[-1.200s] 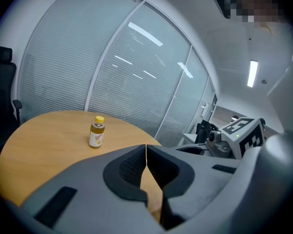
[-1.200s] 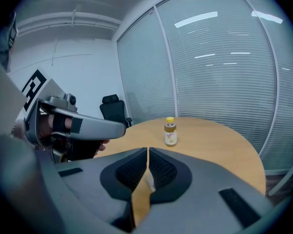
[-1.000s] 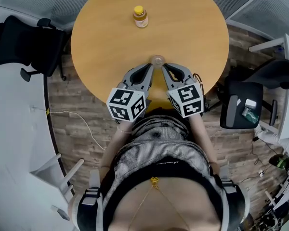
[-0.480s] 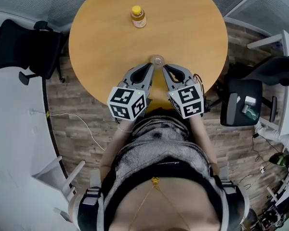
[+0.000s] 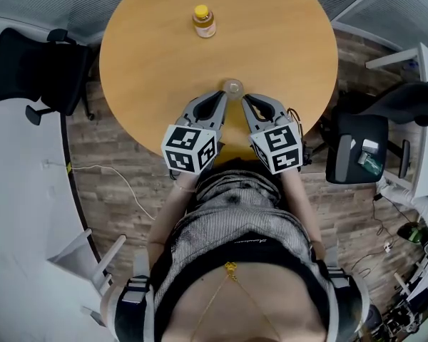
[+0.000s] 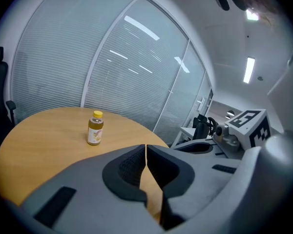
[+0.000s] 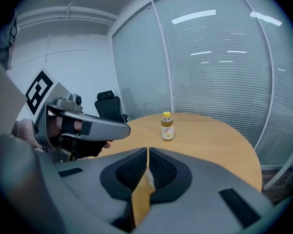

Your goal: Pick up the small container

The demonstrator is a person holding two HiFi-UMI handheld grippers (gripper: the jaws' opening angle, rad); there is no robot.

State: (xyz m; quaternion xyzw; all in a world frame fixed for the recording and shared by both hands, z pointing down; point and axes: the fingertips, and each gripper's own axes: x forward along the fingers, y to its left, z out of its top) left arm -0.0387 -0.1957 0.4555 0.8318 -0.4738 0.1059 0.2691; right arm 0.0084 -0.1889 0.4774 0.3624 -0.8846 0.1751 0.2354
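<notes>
A round wooden worktop (image 5: 285, 41) fills the upper middle of the head view. A black office chair (image 5: 28, 70) stands off its left edge and another chair (image 5: 357, 155) off its lower right. The left gripper (image 5: 222, 95) and right gripper (image 5: 245, 98) sit side by side over the worktop's near edge at mid-frame, their tips angled toward each other. Each gripper's jaws are pressed together with nothing between them. The small container (image 5: 204, 21), a yellow-capped bottle, stands upright near the top of the frame, well apart from both grippers. A small clear round object (image 5: 232, 87) lies on the worktop just beyond the jaw tips.
</notes>
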